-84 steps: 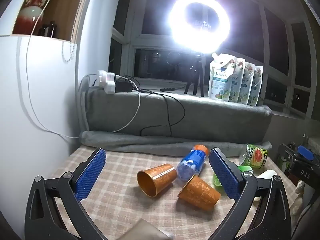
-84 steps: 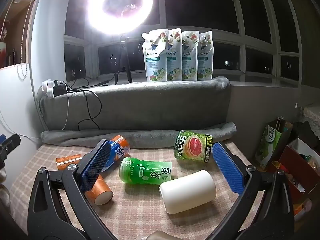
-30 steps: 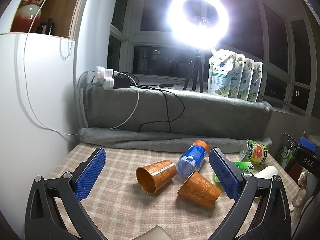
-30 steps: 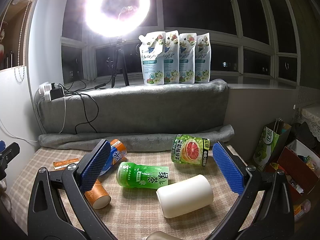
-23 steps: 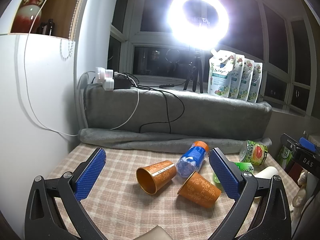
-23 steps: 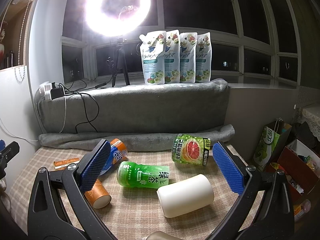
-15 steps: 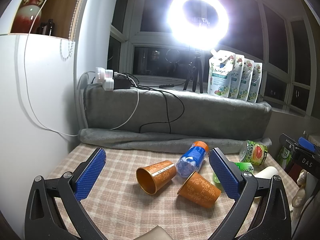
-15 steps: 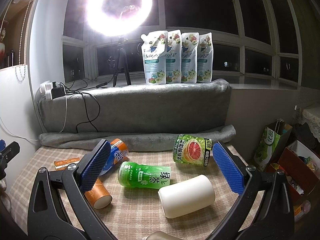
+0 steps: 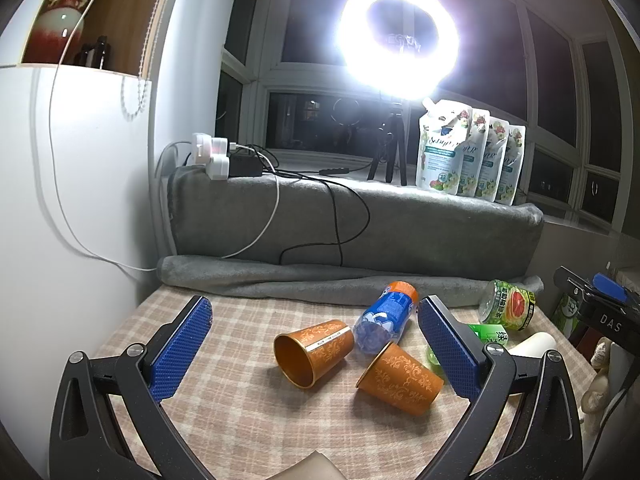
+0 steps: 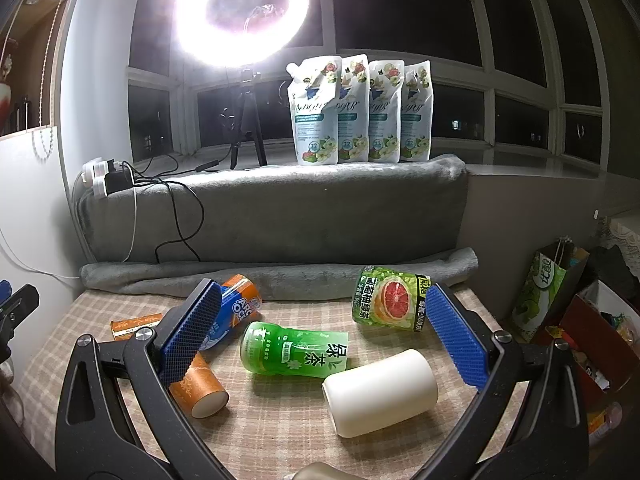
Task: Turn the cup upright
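Two orange patterned cups lie on their sides on the checked tablecloth. One cup has its open mouth toward me; the other lies to its right, and shows in the right wrist view partly behind a finger. A white cup also lies on its side. My left gripper is open and empty, held above and short of the orange cups. My right gripper is open and empty, above the white cup and green bottle.
A blue bottle with orange cap, a green tea bottle and a grapefruit-label can lie on the table. A grey blanket roll lines the back. A ring light, cables and refill pouches stand on the sill.
Both grippers have stayed nearly still, with only a slight drift of view. Nothing on the table has moved.
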